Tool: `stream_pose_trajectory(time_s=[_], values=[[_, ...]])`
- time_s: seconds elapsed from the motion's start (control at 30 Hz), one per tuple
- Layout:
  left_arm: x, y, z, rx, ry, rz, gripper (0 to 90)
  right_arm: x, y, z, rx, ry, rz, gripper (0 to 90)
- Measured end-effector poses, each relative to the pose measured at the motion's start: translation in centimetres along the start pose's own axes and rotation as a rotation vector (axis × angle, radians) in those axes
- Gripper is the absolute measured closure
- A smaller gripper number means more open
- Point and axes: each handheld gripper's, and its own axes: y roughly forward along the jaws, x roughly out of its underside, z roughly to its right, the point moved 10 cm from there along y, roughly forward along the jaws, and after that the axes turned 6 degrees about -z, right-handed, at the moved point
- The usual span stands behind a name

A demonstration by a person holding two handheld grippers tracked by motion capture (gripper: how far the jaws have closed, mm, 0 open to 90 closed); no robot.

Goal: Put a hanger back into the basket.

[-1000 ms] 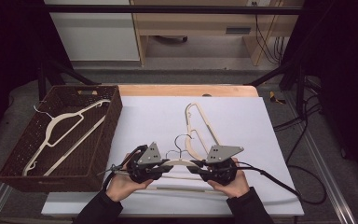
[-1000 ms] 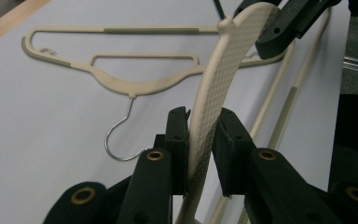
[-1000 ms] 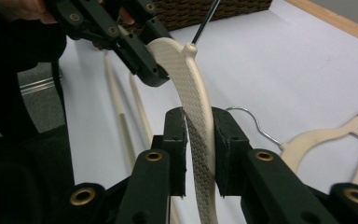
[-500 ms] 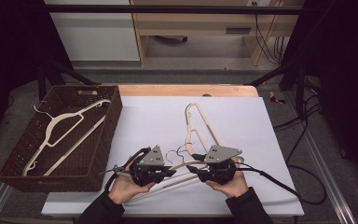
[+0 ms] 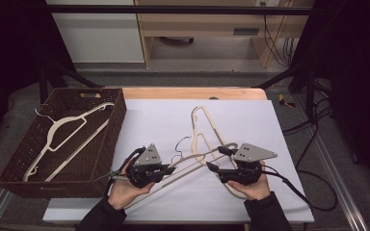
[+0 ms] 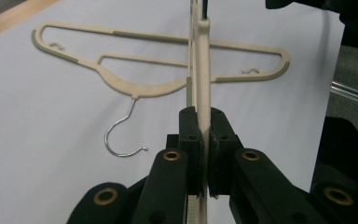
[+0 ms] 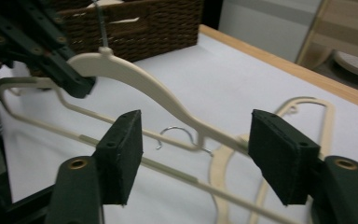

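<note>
Jaws of the left gripper are clamped on a cream plastic clothes hanger, gripping one of its thin arms edge-on, as the left gripper view shows plainly. Jaws of the right gripper stand wide apart with the same hanger passing between them, untouched on either side.

Location: the held hanger is lifted off the white sheet at the near middle of the bench, tilted, with its left end lower at the left gripper and its right end rising toward the right gripper. Its wire hook rises near the left gripper in the right gripper view.

Beyond it, a second cream hanger with a wire hook lies flat on the sheet; in the high view the two overlap, and contact cannot be confirmed. At the far left, a dark brown woven basket holds a third cream hanger, resting aslant inside.

Assessment: the step in hand appears to be carrying the lifted hanger from the sheet to the basket, with one grip secured. The next move, in my judgement, calls either for the right jaws to close on the hanger for a two-point hold, or for them to back clear; thereafter the hanger must be carried left and raised over the basket's near wall, keeping its hook free of the hanger lying beyond.
</note>
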Motion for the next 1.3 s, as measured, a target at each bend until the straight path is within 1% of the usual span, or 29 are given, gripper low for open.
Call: stream_pose_trajectory(time_s=[0.03,0.13,0.2,0.23,0.33,0.4,0.43,0.53,0.6,0.67,0.73,0.77,0.93,1.03,1.17,1.23,1.3], values=[[-0.1,-0.2,-0.1,-0.003,-0.001,0.004,86.3,0.1,-0.3,0.6,0.016,0.022,0.006,30.7],[-0.3,-0.9,-0.3,-0.011,-0.010,0.023,86.3,0.7,-1.0,1.9,0.059,0.055,0.007,25.4],[-0.6,-1.4,-0.4,-0.020,-0.017,0.036,86.4,1.1,-1.6,2.9,0.085,0.090,0.017,21.6],[-0.7,-1.7,-0.5,-0.021,-0.021,0.043,86.3,1.2,-1.7,3.1,0.089,0.097,0.020,20.6],[-1.2,-2.9,-0.9,-0.044,-0.030,0.069,86.4,1.4,-2.4,4.0,0.115,0.124,0.039,16.9],[-1.4,-3.4,-1.0,-0.048,-0.032,0.083,86.4,1.5,-2.9,4.4,0.123,0.147,0.055,14.6],[-1.6,-3.8,-1.0,-0.050,-0.035,0.092,86.3,1.6,-3.0,4.6,0.126,0.151,0.059,13.3],[-2.1,-4.8,-1.2,-0.059,-0.037,0.115,86.3,1.9,-3.4,5.1,0.141,0.185,0.057,8.3],[-2.4,-5.6,-1.4,-0.066,-0.036,0.127,86.3,2.2,-3.5,5.3,0.145,0.195,0.046,7.1],[-2.9,-6.6,-1.8,-0.073,-0.045,0.144,86.4,2.4,-3.6,5.4,0.146,0.209,0.044,6.6],[-3.6,-7.9,-2.4,-0.089,-0.048,0.155,86.4,2.7,-3.6,5.5,0.146,0.214,0.035,6.2],[-3.8,-8.3,-2.5,-0.094,-0.050,0.160,86.3,2.8,-3.6,5.5,0.149,0.222,0.033,6.0],[-5.1,-10.6,-3.7,-0.121,-0.047,0.168,86.3,2.9,-3.7,5.7,0.158,0.222,0.028,5.2],[-5.8,-11.8,-4.5,-0.136,-0.042,0.172,86.3,2.9,-3.9,5.7,0.161,0.230,0.030,5.2],[-6.3,-13.3,-5.9,-0.150,-0.039,0.182,86.3,2.9,-4.0,5.9,0.165,0.236,0.035,4.8],[-6.5,-14.1,-6.7,-0.166,-0.039,0.187,86.3,3.0,-4.2,6.0,0.172,0.234,0.035,4.8],[-6.5,-14.8,-7.6,-0.182,-0.048,0.188,86.3,2.9,-4.2,6.1,0.176,0.238,0.040,4.6]])
